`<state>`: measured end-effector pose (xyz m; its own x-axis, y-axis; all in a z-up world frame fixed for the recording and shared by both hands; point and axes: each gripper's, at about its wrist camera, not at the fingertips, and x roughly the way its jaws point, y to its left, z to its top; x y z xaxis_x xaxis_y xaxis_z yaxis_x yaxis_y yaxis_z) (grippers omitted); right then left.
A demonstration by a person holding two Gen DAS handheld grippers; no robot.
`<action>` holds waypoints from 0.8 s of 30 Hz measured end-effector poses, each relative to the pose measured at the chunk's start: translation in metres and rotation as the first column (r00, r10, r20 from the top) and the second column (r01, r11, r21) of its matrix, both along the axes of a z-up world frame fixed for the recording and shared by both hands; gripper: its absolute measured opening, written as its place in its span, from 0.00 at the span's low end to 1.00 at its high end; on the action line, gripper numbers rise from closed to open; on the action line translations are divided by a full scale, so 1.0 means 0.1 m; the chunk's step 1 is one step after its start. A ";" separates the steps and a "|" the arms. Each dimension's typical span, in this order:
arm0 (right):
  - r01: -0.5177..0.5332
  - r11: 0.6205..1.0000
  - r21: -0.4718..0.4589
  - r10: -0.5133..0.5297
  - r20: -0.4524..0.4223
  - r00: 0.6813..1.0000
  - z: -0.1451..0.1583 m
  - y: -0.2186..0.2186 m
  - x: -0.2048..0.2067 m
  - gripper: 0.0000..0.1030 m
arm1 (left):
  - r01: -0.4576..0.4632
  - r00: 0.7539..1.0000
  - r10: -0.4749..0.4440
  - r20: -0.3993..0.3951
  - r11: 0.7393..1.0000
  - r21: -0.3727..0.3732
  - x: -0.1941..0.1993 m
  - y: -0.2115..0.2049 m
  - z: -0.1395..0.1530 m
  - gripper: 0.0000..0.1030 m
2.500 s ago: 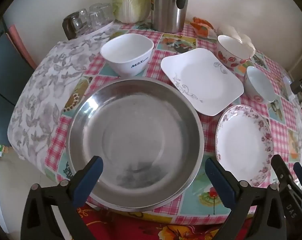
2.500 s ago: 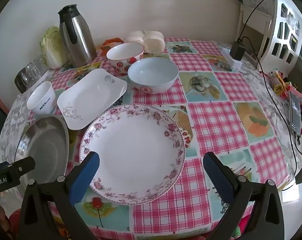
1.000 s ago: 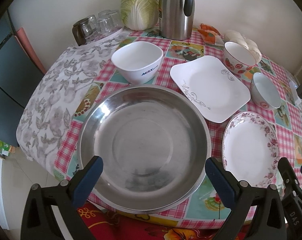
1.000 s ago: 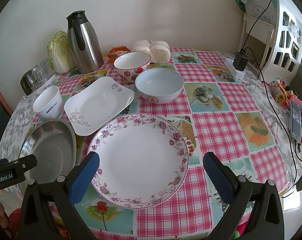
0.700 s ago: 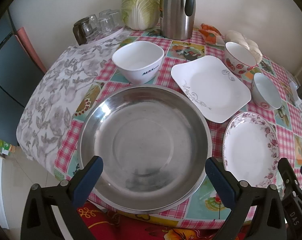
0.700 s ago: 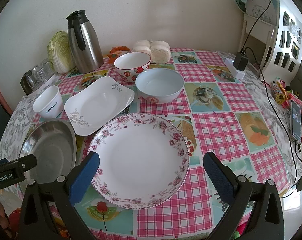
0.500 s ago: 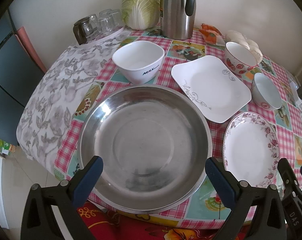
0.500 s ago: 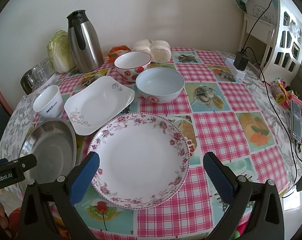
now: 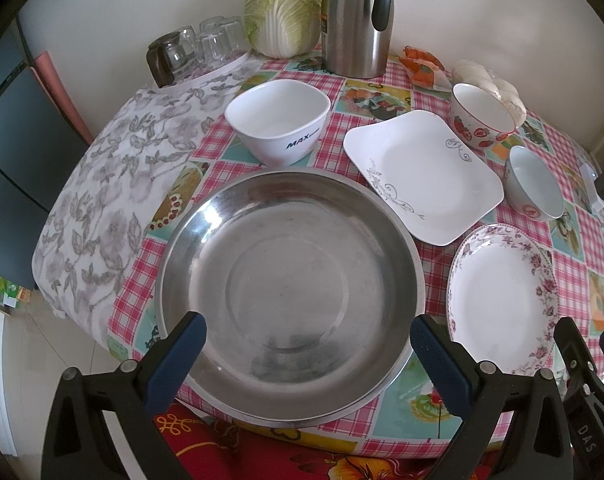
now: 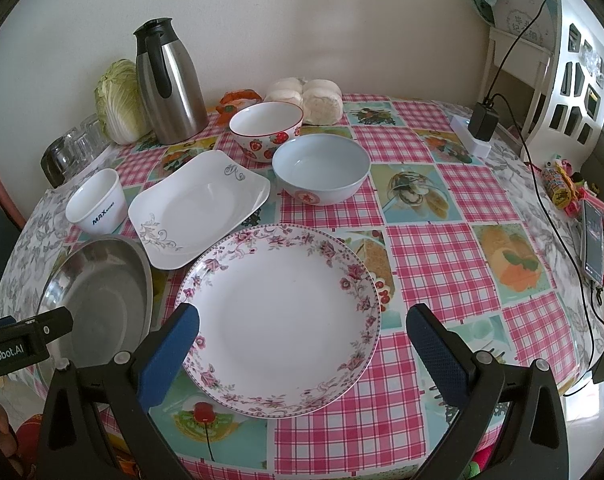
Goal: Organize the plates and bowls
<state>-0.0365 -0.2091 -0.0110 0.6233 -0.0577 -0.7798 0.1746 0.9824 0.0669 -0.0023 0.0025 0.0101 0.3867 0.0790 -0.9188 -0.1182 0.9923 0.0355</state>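
Note:
A large steel basin (image 9: 290, 292) sits at the table's near left; my left gripper (image 9: 310, 350) hangs open and empty over its near rim. A floral round plate (image 10: 278, 316) lies in front of my right gripper (image 10: 302, 344), which is open and empty above the plate's near edge. Behind them are a white square plate (image 10: 200, 208), a white square MAX bowl (image 9: 278, 120), a pale blue bowl (image 10: 321, 168) and a strawberry bowl (image 10: 267, 124). The floral plate (image 9: 502, 296) also shows in the left wrist view.
A steel thermos jug (image 10: 168, 80), a cabbage (image 9: 282, 10), glasses (image 9: 198, 48) and steamed buns (image 10: 306, 100) line the back by the wall. A charger with cable (image 10: 484, 122) and a phone (image 10: 592, 240) lie at the right edge. The checked tablecloth (image 10: 434, 256) covers the round table.
Both grippers have drawn back and risen slightly since 2.5 s ago, so more of the table shows. In the last second almost nothing has moved.

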 end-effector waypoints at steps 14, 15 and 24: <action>-0.004 1.000 -0.006 0.004 0.000 1.000 -0.02 0.03 0.01 1.00 | -0.004 1.000 0.004 -0.002 1.000 -0.005 -0.01 0.00 -0.03 1.00; -0.005 1.000 -0.007 0.005 -0.001 1.000 -0.02 0.04 0.01 1.00 | -0.004 1.000 0.004 -0.002 1.000 -0.004 -0.01 0.00 -0.03 1.00; -0.018 1.000 0.005 0.018 0.002 1.000 -0.04 0.05 0.12 1.00 | -0.036 0.999 0.038 0.029 0.995 -0.092 0.05 0.15 0.02 1.00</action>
